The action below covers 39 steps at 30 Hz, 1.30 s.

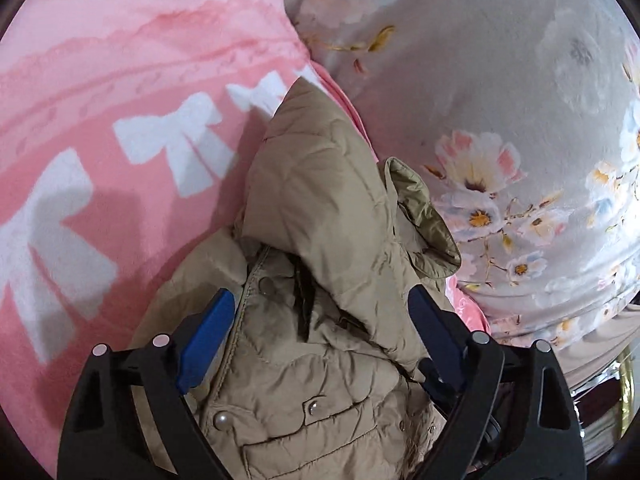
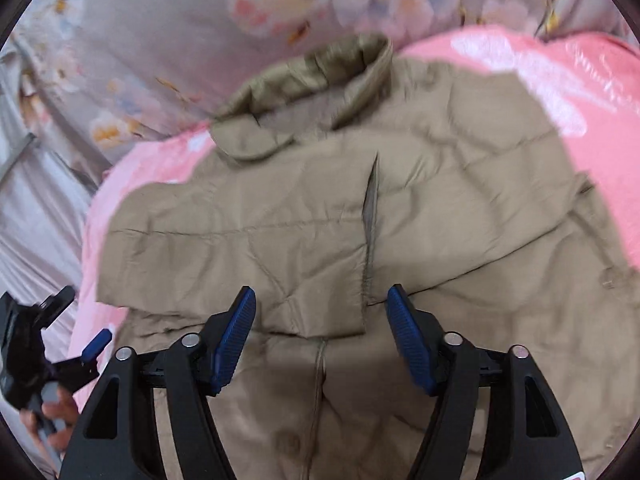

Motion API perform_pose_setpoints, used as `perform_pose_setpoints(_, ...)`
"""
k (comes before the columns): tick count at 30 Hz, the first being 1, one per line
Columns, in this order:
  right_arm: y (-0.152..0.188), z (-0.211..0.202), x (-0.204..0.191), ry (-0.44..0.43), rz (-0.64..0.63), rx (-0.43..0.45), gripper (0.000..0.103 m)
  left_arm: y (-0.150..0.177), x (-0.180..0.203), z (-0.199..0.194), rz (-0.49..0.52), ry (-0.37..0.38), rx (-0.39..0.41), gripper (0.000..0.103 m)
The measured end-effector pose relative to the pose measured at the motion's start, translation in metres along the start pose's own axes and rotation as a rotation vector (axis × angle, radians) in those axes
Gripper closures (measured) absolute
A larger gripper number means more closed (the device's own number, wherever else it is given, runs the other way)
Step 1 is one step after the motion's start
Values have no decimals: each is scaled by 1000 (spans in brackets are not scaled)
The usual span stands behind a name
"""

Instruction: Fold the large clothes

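A bed carries everything here: a grey floral sheet point(image 1: 500, 80) with a pink blanket point(image 1: 100, 160), printed with white bows, spread over it. The tan quilted jacket point(image 2: 320, 220) lies on the blanket, near the blanket's edge where the floral sheet begins, with its collar point(image 2: 320, 68) toward the sheet and one sleeve folded across the body.

The left hand-held gripper point(image 1: 320, 308) has its jaws spread wide over bunched jacket fabric by the snap buttons; the blue pads stand clear on either side, gripping nothing. The right hand-held gripper point(image 2: 320, 312) hovers over the folded sleeve's cuff with its jaws partly apart and nothing pinched between them. In the right wrist view, a hand point(image 2: 52, 420) holds the left tool at the lower left.
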State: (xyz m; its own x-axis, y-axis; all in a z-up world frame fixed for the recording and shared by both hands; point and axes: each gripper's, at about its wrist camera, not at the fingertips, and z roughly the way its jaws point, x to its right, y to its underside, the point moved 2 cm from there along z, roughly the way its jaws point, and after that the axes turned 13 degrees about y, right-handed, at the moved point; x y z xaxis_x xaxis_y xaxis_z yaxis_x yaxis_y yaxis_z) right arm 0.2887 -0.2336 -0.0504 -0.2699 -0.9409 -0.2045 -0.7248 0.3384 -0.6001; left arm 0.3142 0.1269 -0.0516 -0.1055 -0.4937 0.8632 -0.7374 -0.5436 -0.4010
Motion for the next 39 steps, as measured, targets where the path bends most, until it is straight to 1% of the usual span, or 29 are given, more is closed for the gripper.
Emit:
perform_pose_setpoints(1, -2, 1, -2, 20, -16, -4, 90, -1, -2, 1, -12, 4, -3, 17)
perform_pose_setpoints(2, -6, -2, -3, 12, -24, 3, 99, -2, -6, 3, -36, 15, -6, 17)
perform_pose_setpoints(4, -23, -29, 1, -3, -11, 100, 100, -4, -8, 5, -65, 32, -1, 17)
perform_pose_setpoints(6, -44, -62, 7, 19, -12, 209, 100, -9, -8, 7, -88, 51, 17, 17)
perform_pose_setpoints(8, -64, -87, 16, 42, -11, 286, 101, -13, -7, 8, -108, 67, 32, 17)
perform_pose_setpoints(10, -80, -100, 25, 77, -17, 328, 101, -16, -5, 16, -129, 90, 33, 17)
perform_pose_setpoints(12, -94, -104, 33, 111, -25, 344, 101, -17, -2, 25, -139, 100, 23, 17)
perform_pose_setpoints(14, -101, -105, 37, 136, -49, 348, 101, -18, 1, 38, -144, 96, 12, 17)
perform_pose_setpoints(17, -106, -103, 40, 154, -81, 348, 101, -24, -3, 56, -173, 66, 12, 17)
perform_pose_setpoints(18, -107, -104, 41, 156, -87, 349, 101, -27, -5, 62, -173, 45, 19, 20)
perform_pose_setpoints(19, -108, -104, 42, 162, -92, 352, 101, -31, -7, 66, -171, 22, 24, 27)
perform_pose_setpoints(20, -108, -103, 44, 169, -96, 355, 101, -34, -8, 70, -166, 3, 23, 30)
perform_pose_setpoints(22, -107, -100, 49, 183, -96, 350, 101, -39, -10, 77, -151, -35, 13, 47)
perform_pose_setpoints(23, -106, -97, 55, 191, -92, 342, 101, -40, -11, 80, -140, -55, 6, 54)
perform_pose_setpoints(24, -105, -90, 64, 204, -85, 322, 101, -41, -12, 83, -119, -87, -3, 75)
perform_pose_setpoints(25, -104, -84, 69, 210, -81, 307, 101, -42, -13, 86, -93, -120, -15, 84)
perform_pose_setpoints(26, -103, -78, 74, 218, -79, 295, 103, -43, -16, 86, -84, -132, -7, 87)
perform_pose_setpoints(27, -100, -71, 82, 249, -72, 284, 103, -44, -17, 84, -81, -147, 2, 91)
perform_pose_setpoints(28, -98, -65, 89, 269, -64, 277, 103, -45, -17, 79, -60, -186, 27, 93)
perform_pose_setpoints(29, -95, -58, 101, 267, -38, 258, 103, -47, -16, 75, -34, -208, 46, 94)
perform_pose_setpoints(30, -94, -53, 109, 249, -13, 237, 103, -49, -15, 70, -1, -236, 65, 94)
perform_pose_setpoints(31, -90, -47, 116, 222, 11, 210, 103, -49, -15, 69, 21, -246, 62, 94)
perform_pose_setpoints(33, -82, -35, 122, 170, 25, 159, 103, -48, -16, 74, 47, -261, 29, 94)
perform_pose_setpoints(34, -78, -29, 121, 124, 28, 122, 103, -46, -16, 75, 56, -266, 24, 94)
perform_pose_setpoints(35, -74, -26, 119, 88, 33, 95, 97, -45, -16, 76, 64, -268, 23, 93)
perform_pose_setpoints(36, -70, -24, 115, 61, 37, 71, 84, -44, -16, 77, 71, -269, 23, 92)
perform_pose_setpoints(37, -67, -22, 110, 62, 33, 59, 74, -43, -16, 78, 73, -269, 22, 90)
perform_pose_setpoints(38, -63, -22, 106, 67, 28, 60, 50, -43, -17, 78, 70, -263, 21, 90)
perform_pose_setpoints(39, -58, -23, 101, 73, 23, 74, 37, -43, -18, 77, 60, -253, 20, 88)
